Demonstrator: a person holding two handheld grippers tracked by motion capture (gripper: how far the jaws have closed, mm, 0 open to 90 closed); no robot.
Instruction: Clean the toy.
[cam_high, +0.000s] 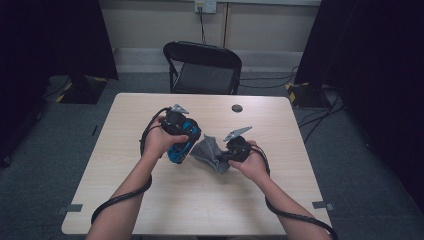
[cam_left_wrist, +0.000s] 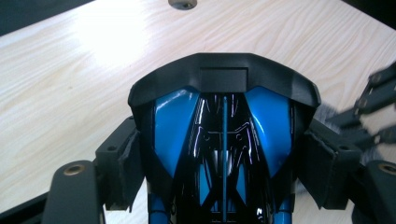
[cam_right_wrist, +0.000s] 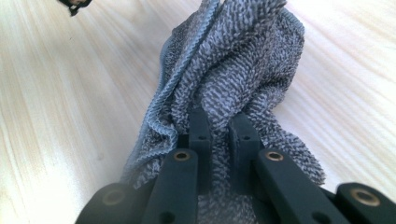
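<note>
At frame centre, I am gripping the car across its body in my left gripper, jaws wide. My right gripper is pinching the cloth tight, just beside. Wiping appears underway; next, pressing cloth against bodywork.

A recording lab: black curtains at both sides, a lone tabletop on grey carpet, folding chair, floor cables.

Left gripper clamping blue toy car, right gripper apparently pinching grey cloth, wooden table
</note>
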